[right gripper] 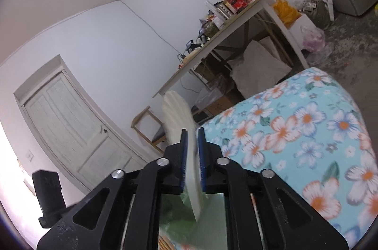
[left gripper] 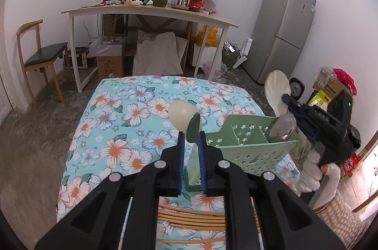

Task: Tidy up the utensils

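Your left tongs are pressed together on the pale green handle end of a utensil: a cream oval spoon bowl and a small dark green spoon head stand up just past their blue-padded tips. I cannot tell which of the two the pinched handle belongs to.

Just to the right of these tongs sits the light green plastic utensil caddy with star cut-outs, tilted on the floral blue tablecloth; a shiny metal spoon stands in its far right compartment.

Below the left tongs, a bundle of bamboo chopsticks lies on the cloth.

Your right tongs are pinching a flat white plastic rice paddle, held up above and to the right of the caddy.
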Tool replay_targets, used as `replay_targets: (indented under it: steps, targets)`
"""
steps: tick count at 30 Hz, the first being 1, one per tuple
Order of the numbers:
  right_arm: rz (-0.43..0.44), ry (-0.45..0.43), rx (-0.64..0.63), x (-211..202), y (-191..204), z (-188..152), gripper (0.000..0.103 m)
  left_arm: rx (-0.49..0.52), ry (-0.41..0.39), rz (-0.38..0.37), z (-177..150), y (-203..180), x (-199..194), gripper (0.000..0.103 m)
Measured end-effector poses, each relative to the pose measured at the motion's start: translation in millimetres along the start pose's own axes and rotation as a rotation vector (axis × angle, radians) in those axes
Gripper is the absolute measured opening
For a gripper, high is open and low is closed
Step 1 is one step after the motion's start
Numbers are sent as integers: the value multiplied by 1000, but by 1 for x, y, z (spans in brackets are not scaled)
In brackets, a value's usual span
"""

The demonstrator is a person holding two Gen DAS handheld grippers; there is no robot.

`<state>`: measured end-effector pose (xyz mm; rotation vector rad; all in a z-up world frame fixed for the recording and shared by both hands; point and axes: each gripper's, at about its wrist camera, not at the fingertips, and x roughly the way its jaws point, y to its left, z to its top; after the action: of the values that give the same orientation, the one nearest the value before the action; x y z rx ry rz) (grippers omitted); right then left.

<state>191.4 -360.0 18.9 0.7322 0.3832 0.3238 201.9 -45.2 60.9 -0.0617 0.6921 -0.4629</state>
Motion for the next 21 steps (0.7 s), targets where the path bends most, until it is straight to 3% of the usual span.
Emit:
replay_targets:
  steps: [2,10,13,18,21]
  targets:
    - [-13,-7,-5,-10,1,-4,30,-5,-1,0,-4,0,-4,11]
    - [-81,-16,-34,-72,12,-29,38,-28,-1,1,-30,-1,-28,11]
    - [-130,29,-79,-88,24,-47,43,-43,16,2,-50,1,-38,11]
    - [-231,144,-210,-99,47,-93,63,-71,80,0,-88,6,-44,18]
    - [-280,228,-249,-98,51,-126,67,-131,147,-42,-114,11,-38,18]
